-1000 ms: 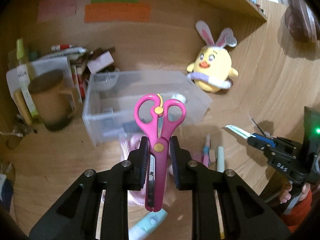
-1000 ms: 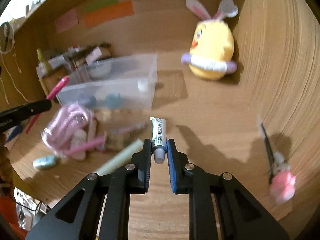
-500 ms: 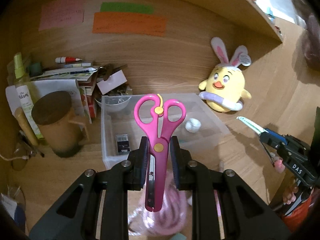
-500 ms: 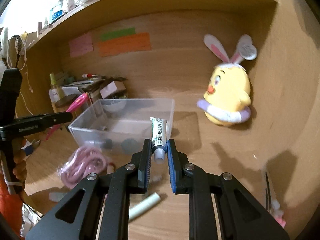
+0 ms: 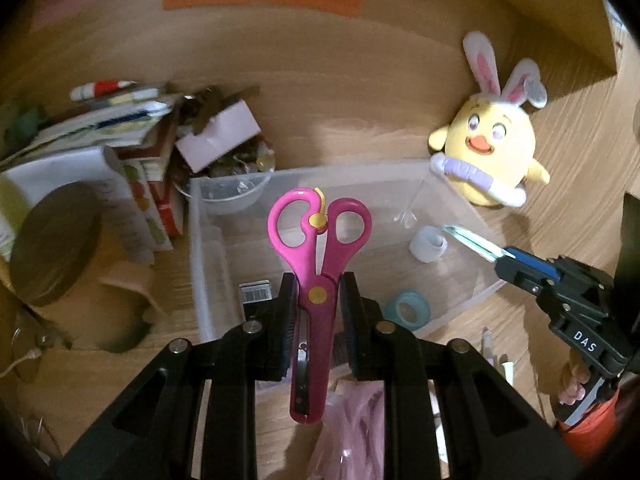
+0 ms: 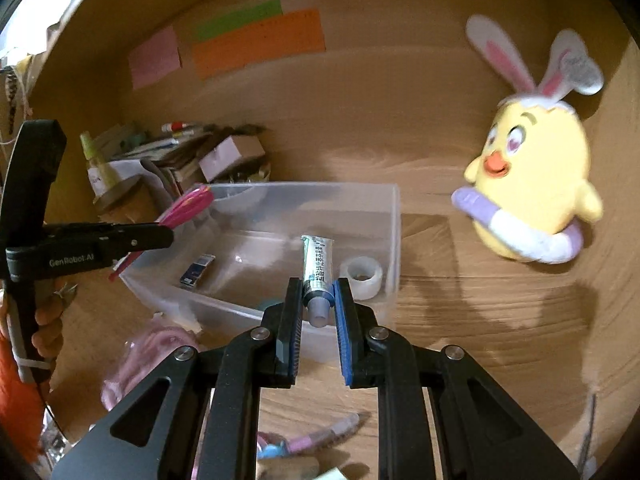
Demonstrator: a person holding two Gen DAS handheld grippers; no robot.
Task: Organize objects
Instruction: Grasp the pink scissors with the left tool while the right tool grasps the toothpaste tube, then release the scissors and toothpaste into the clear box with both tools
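Note:
My left gripper (image 5: 318,280) is shut on pink scissors (image 5: 318,248), handles forward, held above the near edge of a clear plastic bin (image 5: 460,204). My right gripper (image 6: 316,284) is shut on a small white tube (image 6: 318,264), held over the bin's near wall (image 6: 394,232). The right gripper with the tube also shows at the right of the left wrist view (image 5: 500,256). The left gripper with the scissors shows at the left of the right wrist view (image 6: 168,232). Inside the bin lie a white tape roll (image 6: 364,274), a blue tape roll (image 5: 408,308) and a small card (image 6: 198,268).
A yellow bunny-eared plush (image 6: 532,200) sits right of the bin. A stack of books and boxes (image 5: 132,136) and a brown mug (image 5: 52,244) stand to its left. A pink cord bundle (image 6: 144,356) and several pens (image 6: 320,436) lie on the desk in front.
Both grippers have moved forward and closer to the bin, still holding the scissors and the tube. The bin now fills more of both views.

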